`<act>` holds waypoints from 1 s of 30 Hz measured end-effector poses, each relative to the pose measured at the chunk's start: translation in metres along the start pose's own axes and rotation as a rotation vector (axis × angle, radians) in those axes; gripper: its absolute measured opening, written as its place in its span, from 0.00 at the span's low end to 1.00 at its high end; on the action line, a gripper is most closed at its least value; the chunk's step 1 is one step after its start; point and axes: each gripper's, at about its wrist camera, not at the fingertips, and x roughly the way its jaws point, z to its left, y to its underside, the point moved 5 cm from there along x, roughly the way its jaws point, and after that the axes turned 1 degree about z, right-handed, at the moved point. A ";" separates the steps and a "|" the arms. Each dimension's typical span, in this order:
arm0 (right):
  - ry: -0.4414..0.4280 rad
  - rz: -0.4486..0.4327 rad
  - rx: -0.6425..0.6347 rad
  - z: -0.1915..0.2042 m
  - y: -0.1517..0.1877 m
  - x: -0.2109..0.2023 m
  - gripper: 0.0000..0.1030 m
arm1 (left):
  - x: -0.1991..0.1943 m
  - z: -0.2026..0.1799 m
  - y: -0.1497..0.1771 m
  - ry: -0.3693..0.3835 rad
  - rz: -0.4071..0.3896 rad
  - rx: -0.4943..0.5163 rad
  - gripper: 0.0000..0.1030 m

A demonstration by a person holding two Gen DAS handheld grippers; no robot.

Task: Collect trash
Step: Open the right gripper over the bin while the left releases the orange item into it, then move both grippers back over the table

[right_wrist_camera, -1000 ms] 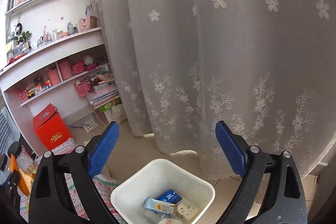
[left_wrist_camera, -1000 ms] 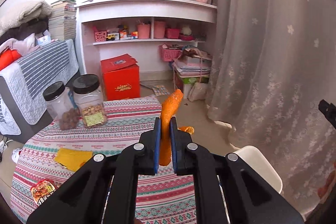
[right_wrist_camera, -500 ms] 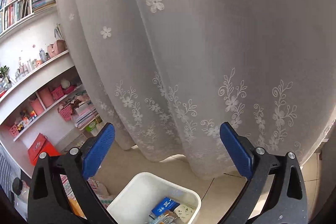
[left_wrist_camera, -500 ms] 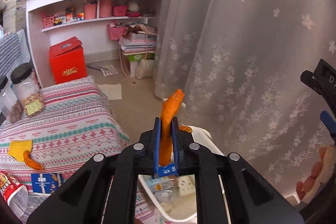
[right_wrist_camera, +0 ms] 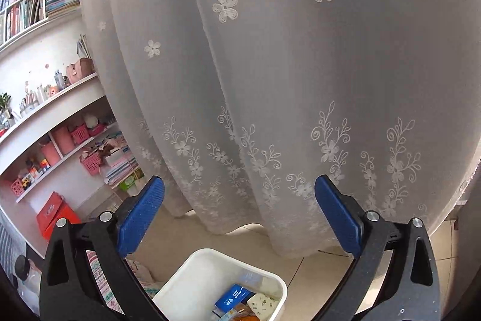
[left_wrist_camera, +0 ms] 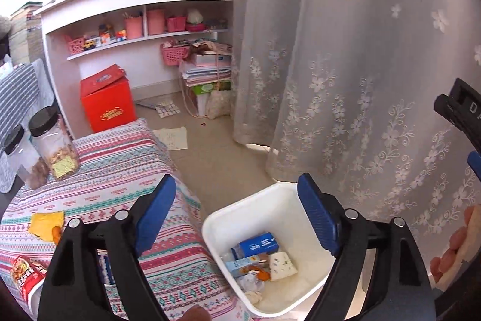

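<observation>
My left claw (left_wrist_camera: 237, 209) hangs over the white bin (left_wrist_camera: 312, 273), its jaws opening with nothing between them; my right claw (right_wrist_camera: 240, 215) is wide and empty. The orange peel (left_wrist_camera: 261, 275) lies in the bin. Risk: swinging back to the table (left_wrist_camera: 126, 170), I could clip the bin's rim or the snack jar (left_wrist_camera: 54, 146) at ten o'clock. A yellow wrapper (left_wrist_camera: 45, 223) waits at nine.

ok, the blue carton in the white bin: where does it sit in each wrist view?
Left wrist: blue carton lies lower centre, inside the white bin, between the opening fingers.
Right wrist: blue carton sits at the bottom edge, centre, in the same bin.
Shared landmark: red box by the shelves.
</observation>
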 end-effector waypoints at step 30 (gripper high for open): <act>-0.417 0.212 -0.469 0.260 0.158 -0.080 0.93 | -0.037 0.336 0.054 -0.473 0.266 -0.372 0.89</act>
